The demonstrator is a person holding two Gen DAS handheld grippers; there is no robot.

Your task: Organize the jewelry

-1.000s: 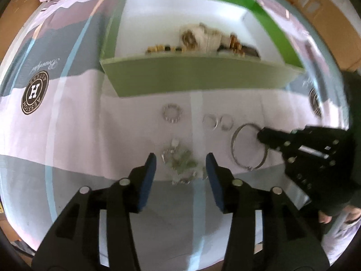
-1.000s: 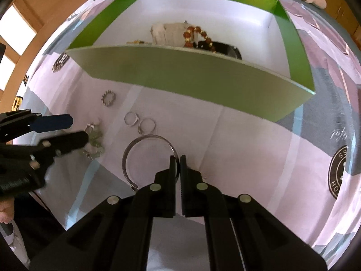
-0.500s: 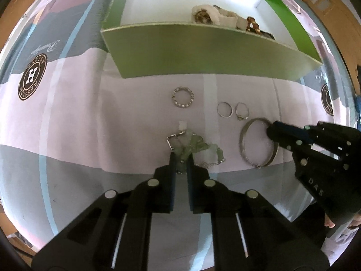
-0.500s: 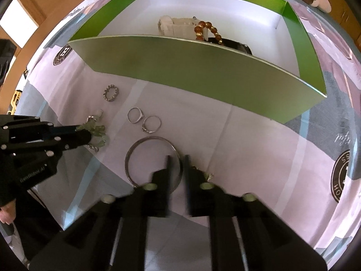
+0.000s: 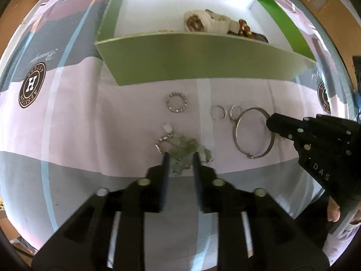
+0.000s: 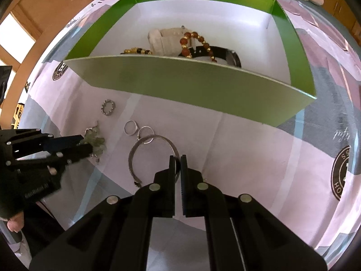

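Since half a second ago the left gripper [image 5: 180, 155] has parted its fingers a little; they were nearly together over the pale green bead bracelet with silver chain links [image 5: 183, 148] and now stand slightly apart with the beads bunched between their tips. Whether they actually pinch the bracelet cannot be told, since this part of the left wrist view is blurred. From the right wrist view the same gripper reaches in from the left edge, its tips at the green beads [image 6: 96, 141].

Across the same half second the right gripper [image 6: 177, 158] has drawn its fingers in, and they now sit nearly closed on the right-hand side of the thin silver bangle [image 6: 153, 155], which passes between them. The rest of the bangle lies flat on the pink and grey printed bedsheet [image 6: 248, 149].

Two small silver rings [image 5: 225, 112] lie side by side just beyond the bangle, the nearer one touching or overlapping its rim. A small toothed silver ring [image 5: 176, 102] rests well apart to their left, nearer the green cardboard box with a white inside [image 6: 203, 83]. Inside that box lie a cream fabric roll [image 6: 167, 38], an amber bead bracelet [image 6: 196, 44] and a black-banded piece [image 6: 225, 54].
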